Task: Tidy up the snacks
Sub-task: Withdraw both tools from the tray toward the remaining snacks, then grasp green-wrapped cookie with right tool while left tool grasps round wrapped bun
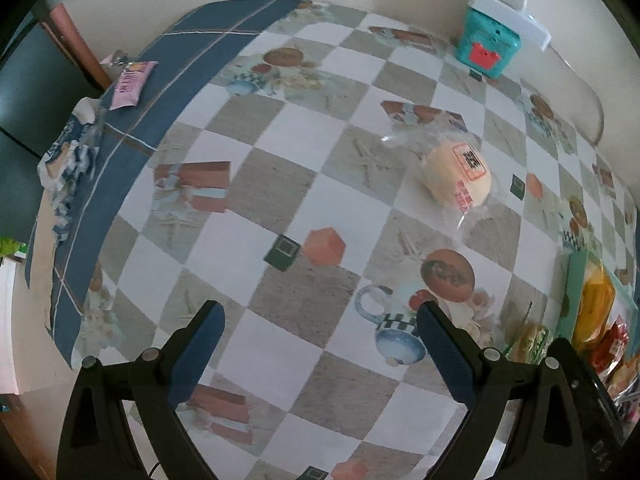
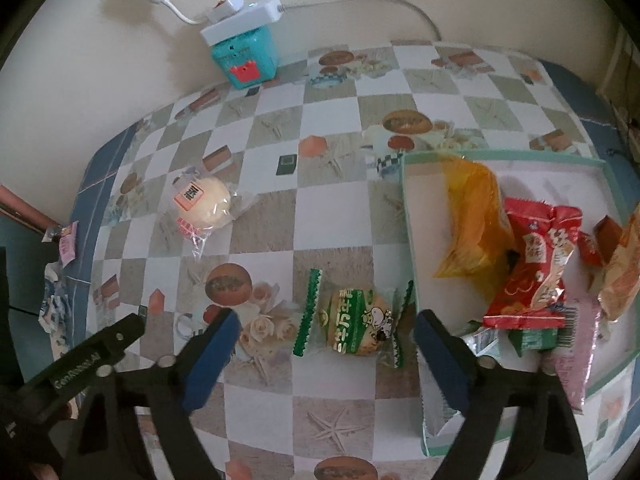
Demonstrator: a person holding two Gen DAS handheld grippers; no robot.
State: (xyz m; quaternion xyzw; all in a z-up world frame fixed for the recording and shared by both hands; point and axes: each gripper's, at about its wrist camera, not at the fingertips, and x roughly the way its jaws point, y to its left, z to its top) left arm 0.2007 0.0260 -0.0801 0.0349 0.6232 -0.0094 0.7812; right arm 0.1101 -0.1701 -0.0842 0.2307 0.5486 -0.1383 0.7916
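With both grippers angled steeply down over the checkered tablecloth, I read the right gripper as standing wide with nothing between its blue pads; the green-wrapped round biscuit lies on the cloth just ahead of the gap, untouched, its right end close against the wall of the mint-edged box lid. Inside that lid I see an orange packet, a red packet lying partly over it, a pink sachet and further wrappers at the right edge, too crowded to name. The left gripper is likewise spread wide and empty above bare cloth; the clear-wrapped pale bun with an orange label lies well ahead of it, apart from everything else. A small pink packet rests near the far left edge of the table. A teal cube gadget stands against the wall, a white power strip on top of it.
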